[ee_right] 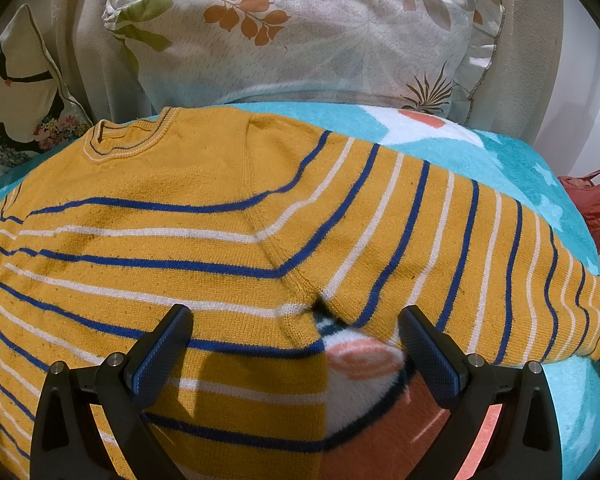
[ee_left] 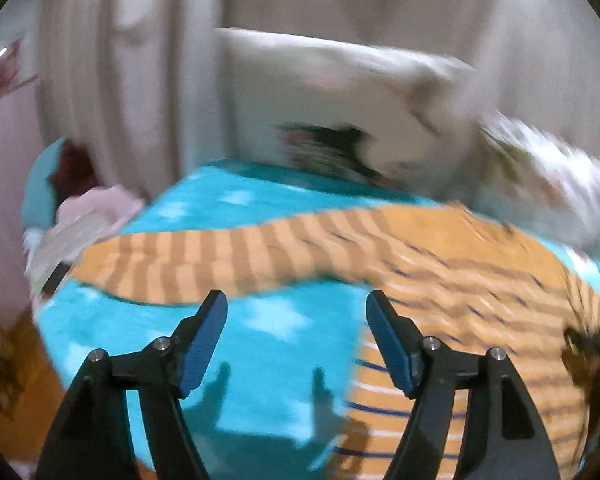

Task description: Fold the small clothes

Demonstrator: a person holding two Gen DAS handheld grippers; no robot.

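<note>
Left wrist view is motion-blurred; the sweater (ee_left: 440, 276) there runs off the right edge. Mustard-yellow sweater (ee_right: 204, 216) with blue and white stripes lies flat on a turquoise blanket (ee_right: 512, 160), collar toward the pillows (ee_right: 300, 32), sleeves outstretched. Left gripper (ee_left: 296, 304), jaws apart, over the blanket (ee_left: 268, 328). Right gripper (ee_right: 296, 320), jaws apart, above the underarm, empty.

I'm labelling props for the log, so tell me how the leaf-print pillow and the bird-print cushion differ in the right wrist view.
The leaf-print pillow is large, carries orange, green and brown leaves, and has a ruffled edge. The bird-print cushion looks smaller, shows a black bird silhouette above small flowers, and has a plain piped edge. The pillow stands directly behind the striped sweater; the cushion leans off to the left. Both are pale and stand at the back of the teal blanket.
</note>
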